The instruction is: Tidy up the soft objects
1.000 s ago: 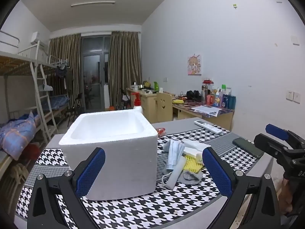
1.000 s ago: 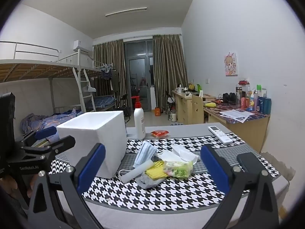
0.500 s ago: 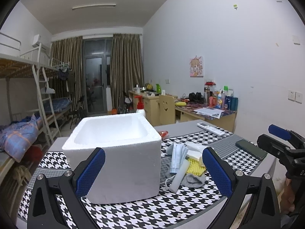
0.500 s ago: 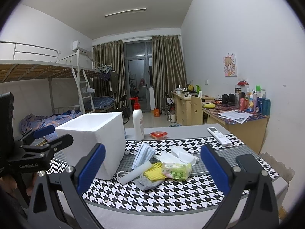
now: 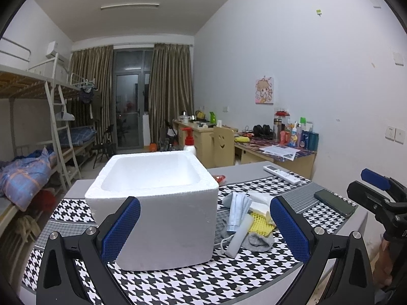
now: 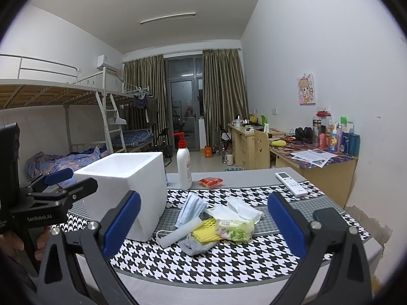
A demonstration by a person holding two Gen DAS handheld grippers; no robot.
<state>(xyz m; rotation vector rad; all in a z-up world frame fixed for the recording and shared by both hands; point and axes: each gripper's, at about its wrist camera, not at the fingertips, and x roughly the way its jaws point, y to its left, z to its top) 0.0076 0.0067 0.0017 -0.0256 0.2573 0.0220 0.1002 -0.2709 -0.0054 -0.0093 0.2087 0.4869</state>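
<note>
A white foam box (image 5: 155, 190) stands open on the houndstooth table; it also shows in the right wrist view (image 6: 129, 183). Beside it on the right lies a pile of soft things: a blue face mask (image 6: 190, 209), a white roll (image 6: 182, 233), a yellow mesh sponge (image 6: 203, 232), a grey sock (image 6: 197, 245), a green tissue pack (image 6: 235, 230) and white tissue (image 6: 241, 209). The pile also shows in the left wrist view (image 5: 245, 219). My left gripper (image 5: 203, 228) is open and empty, held before the box. My right gripper (image 6: 202, 225) is open and empty, held before the pile.
A pump bottle (image 6: 183, 164), a red packet (image 6: 210, 181) and a white remote (image 6: 291, 183) lie at the table's back. A dark phone (image 6: 328, 219) lies at the right. Desks (image 6: 315, 160) line the right wall, bunk beds (image 6: 63, 117) the left.
Both grippers have risen and moved slightly closer to the table. The box and pile have not moved.
</note>
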